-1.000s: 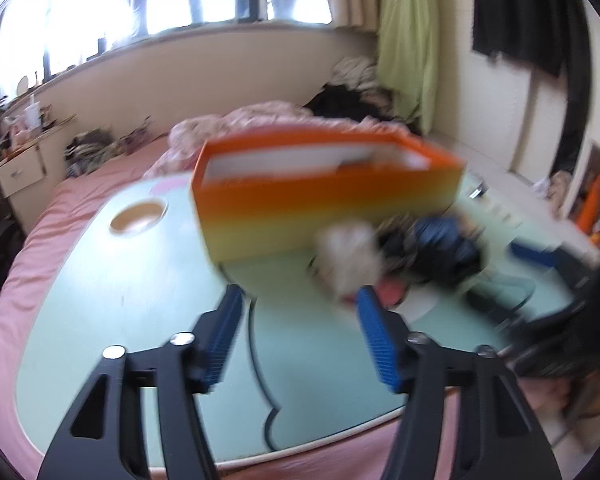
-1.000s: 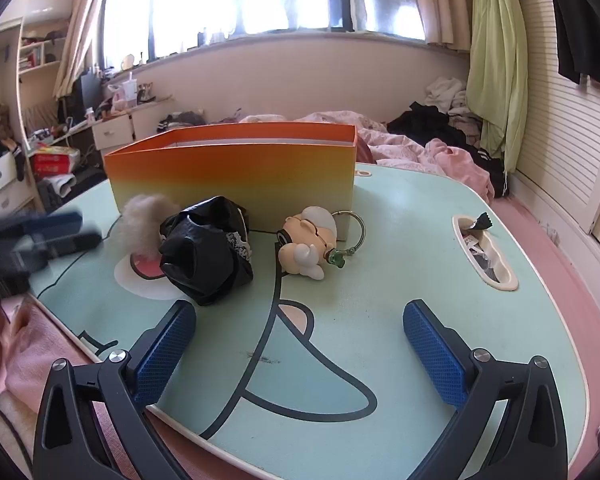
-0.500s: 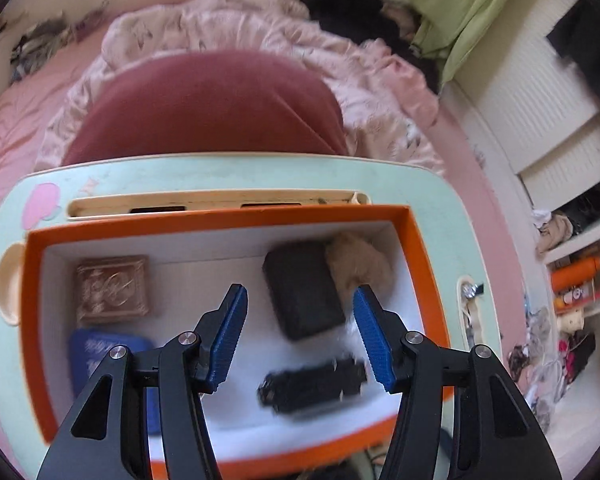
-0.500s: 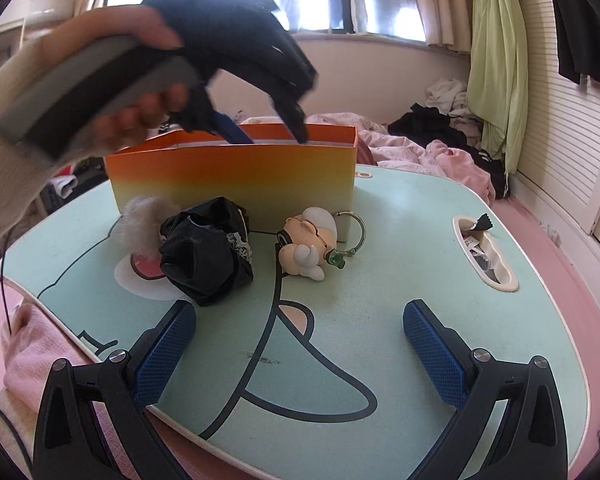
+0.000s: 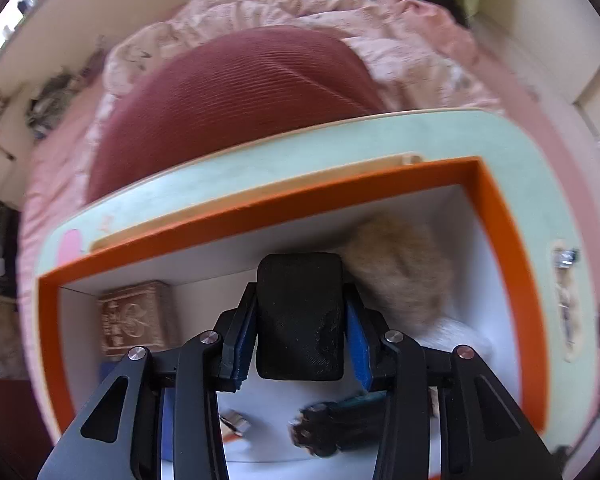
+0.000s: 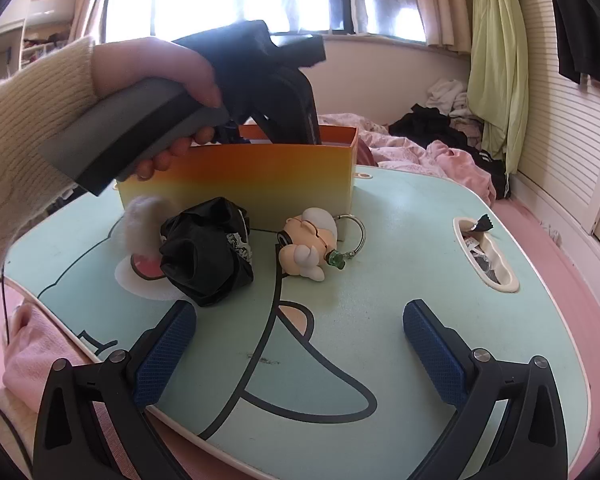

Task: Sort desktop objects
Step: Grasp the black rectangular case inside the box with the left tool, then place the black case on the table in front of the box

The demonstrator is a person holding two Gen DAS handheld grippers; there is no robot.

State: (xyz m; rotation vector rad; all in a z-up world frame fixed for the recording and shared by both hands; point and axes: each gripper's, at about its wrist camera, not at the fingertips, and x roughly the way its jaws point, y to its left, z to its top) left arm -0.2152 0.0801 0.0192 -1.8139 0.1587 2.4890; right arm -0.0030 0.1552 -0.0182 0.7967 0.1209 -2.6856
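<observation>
My left gripper (image 5: 300, 320) is down inside the orange box (image 5: 260, 204), shut on a black rounded block (image 5: 300, 312). Also in the box lie a tan fur ball (image 5: 396, 268), a brown embossed case (image 5: 134, 316) and a dark object (image 5: 340, 428). In the right wrist view the left gripper body (image 6: 272, 92) reaches into the box (image 6: 236, 184) from above. My right gripper (image 6: 300, 336) is open and empty above the table's near part. A black crumpled bag (image 6: 204, 252), a white fluff ball (image 6: 144, 220) and a pig figure keyring (image 6: 308, 248) lie before the box.
The mint green lap table (image 6: 380, 320) has a side slot (image 6: 484, 256) holding small scraps at the right. A pink cloth (image 6: 36, 344) lies off its left edge. A red cushion (image 5: 228, 96) and pink bedding sit behind the table.
My left gripper swung from the table front to above the box, dropped inside and closed on the black block. The right gripper has stayed still.
</observation>
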